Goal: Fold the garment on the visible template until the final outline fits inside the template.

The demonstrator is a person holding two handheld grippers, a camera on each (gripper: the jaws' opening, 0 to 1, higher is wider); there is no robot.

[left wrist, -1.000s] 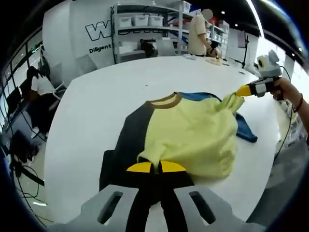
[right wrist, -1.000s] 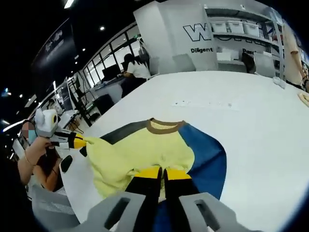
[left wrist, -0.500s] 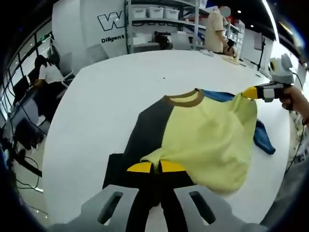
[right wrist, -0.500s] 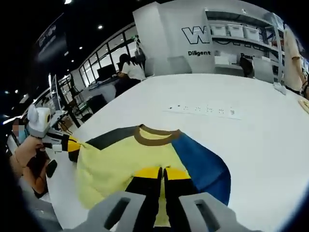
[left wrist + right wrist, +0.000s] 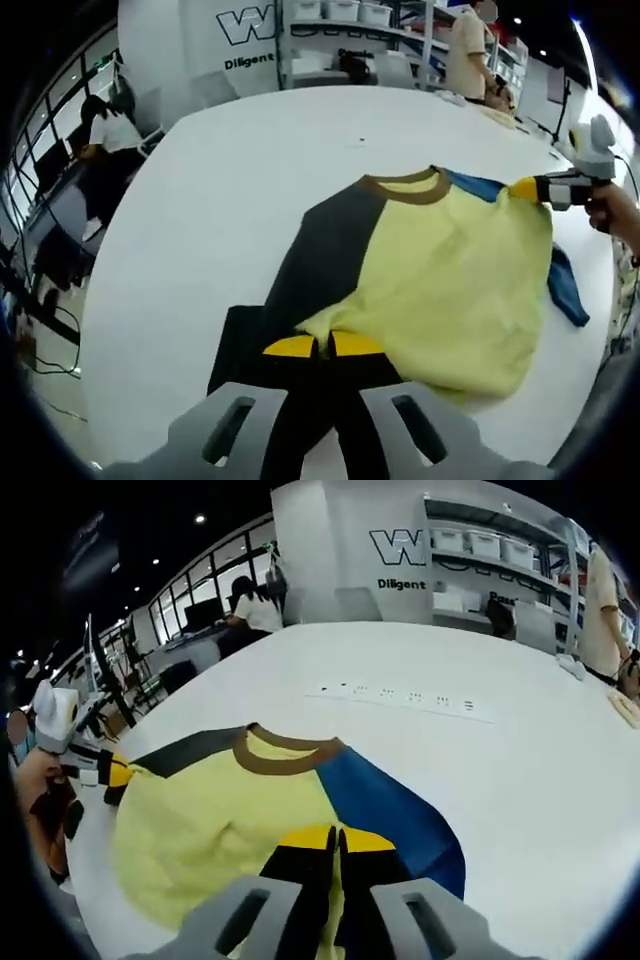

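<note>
Both grippers, left (image 5: 322, 346) and right (image 5: 338, 838), are clamped on the yellow-fronted garment (image 5: 450, 280), stretched flat across the white table's (image 5: 210, 200) near edge

The garment (image 5: 430, 270) is the one thing lying on the white table (image 5: 220, 190), spread between the two clamped grippers. On the far side of its brown collar (image 5: 405, 186) the tabletop runs bare to the edge, so a gripper could pass freely there. A faint strip of small marks (image 5: 400, 697) lies flat beyond the collar. Shelving (image 5: 350, 40) and a standing person (image 5: 468, 50) lie well past the table's far edge.
</note>
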